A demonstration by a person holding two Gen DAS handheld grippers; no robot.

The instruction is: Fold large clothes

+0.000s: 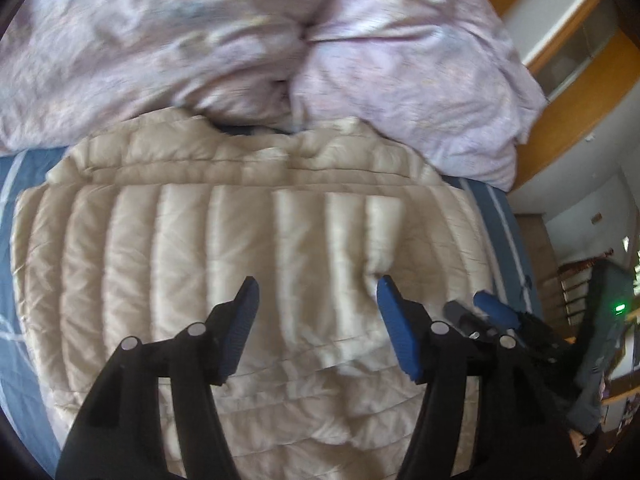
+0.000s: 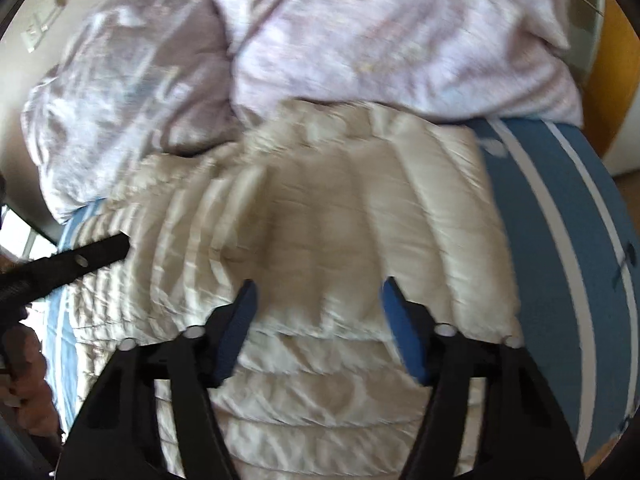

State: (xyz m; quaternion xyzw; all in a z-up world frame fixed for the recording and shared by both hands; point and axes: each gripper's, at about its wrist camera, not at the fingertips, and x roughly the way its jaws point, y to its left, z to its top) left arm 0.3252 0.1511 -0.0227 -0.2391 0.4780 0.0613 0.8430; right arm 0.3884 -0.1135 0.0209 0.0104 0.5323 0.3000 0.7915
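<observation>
We hovered both grippers, left gripper [image 1: 316, 304] and right gripper [image 2: 316, 304], jaws apart and empty, over the folded beige puffer jacket [image 1: 240, 248]; next, we judged, came pinching an edge.

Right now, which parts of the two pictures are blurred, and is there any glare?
Left wrist view: the lilac duvet is smeared, the beige quilted jacket less so. Right wrist view: the jacket is blurred, with bright sheen on its ribs; fisheye bends the blue striped sheet.
</observation>
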